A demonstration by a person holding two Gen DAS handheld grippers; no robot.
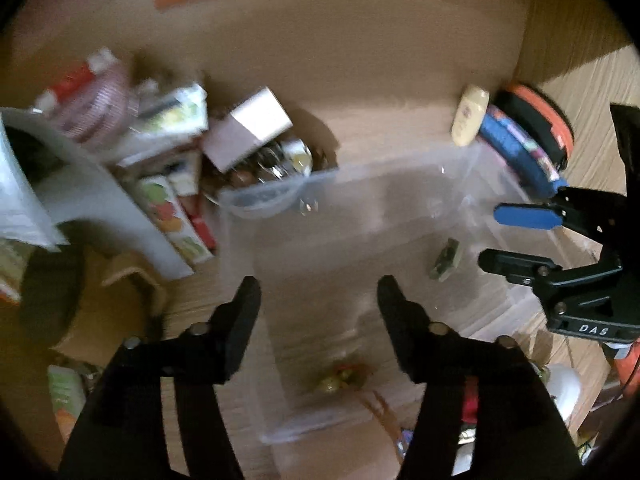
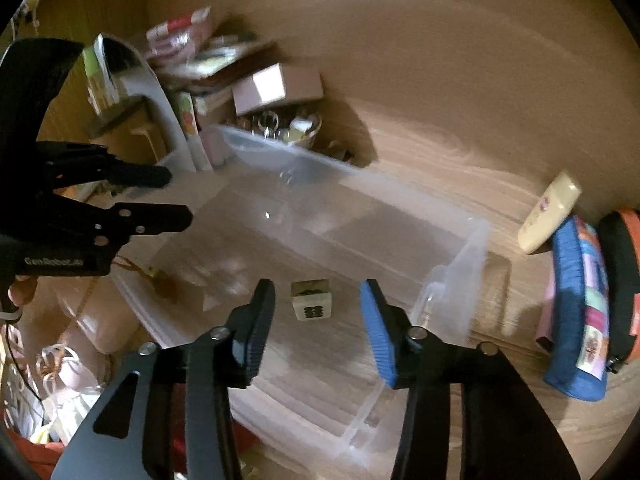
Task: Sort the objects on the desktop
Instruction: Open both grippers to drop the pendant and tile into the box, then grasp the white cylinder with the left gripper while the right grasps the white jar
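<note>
A small cream tile (image 2: 312,300) with dark dots on its face lies on the floor of the clear plastic bin (image 2: 472,248), near the bin's right-hand wall. The right gripper (image 2: 318,320) hangs over it with jaws spread and nothing between them; the left gripper (image 1: 318,300) is likewise spread wide and empty above the bin. A small gold trinket (image 1: 340,378) lies at the bin's near end. Beyond the far corner boxes (image 1: 256,128) are heaped, blurred. Off the right wall lie a cream bottle (image 2: 550,212) and a blue pouch (image 2: 576,312).
</note>
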